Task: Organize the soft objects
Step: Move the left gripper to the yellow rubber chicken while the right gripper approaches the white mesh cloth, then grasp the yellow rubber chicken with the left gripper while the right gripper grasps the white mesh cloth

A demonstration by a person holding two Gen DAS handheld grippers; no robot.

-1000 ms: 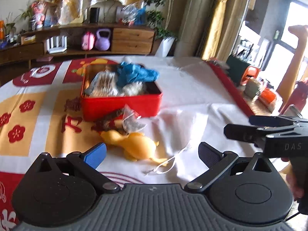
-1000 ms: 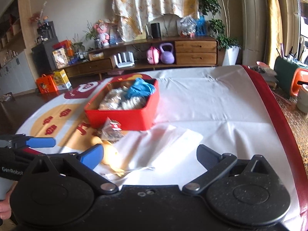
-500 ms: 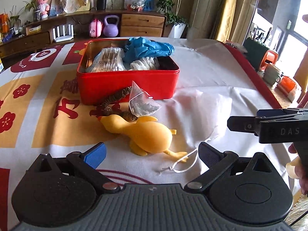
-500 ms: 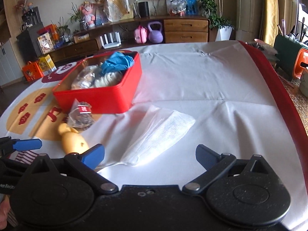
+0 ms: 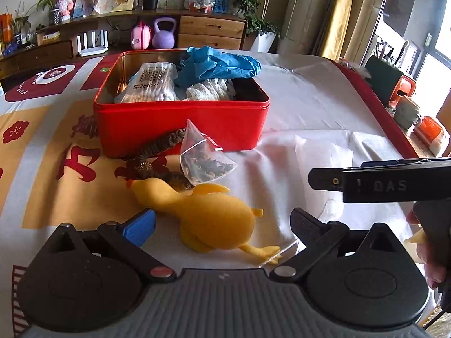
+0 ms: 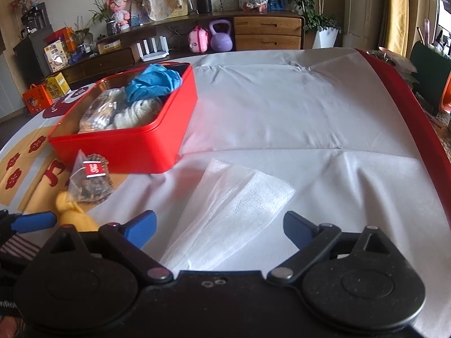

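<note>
A red tin box (image 5: 180, 124) (image 6: 126, 149) on the table holds a blue glove (image 5: 217, 64), a pack of cotton swabs (image 5: 149, 84) and white gauze (image 5: 211, 90). In front of it lie a braided brown cord (image 5: 157, 146), a tea bag (image 5: 205, 163) (image 6: 90, 183) and a yellow rubber chicken (image 5: 214, 219). My left gripper (image 5: 222, 225) is open, its fingers on either side of the chicken's body. My right gripper (image 6: 220, 225) is open over a folded white gauze cloth (image 6: 234, 208). The right gripper also shows at the right of the left wrist view (image 5: 380, 180).
The table carries a white cloth (image 6: 282, 107) with red and yellow patterns at the left and a red edge (image 6: 408, 107) at the right. A sideboard (image 6: 253, 31) with a purple kettlebell (image 6: 221, 39) stands behind.
Both grippers have moved forward and down toward the table. The chicken now lies between my left fingers and the white cloth sits close under my right gripper.
</note>
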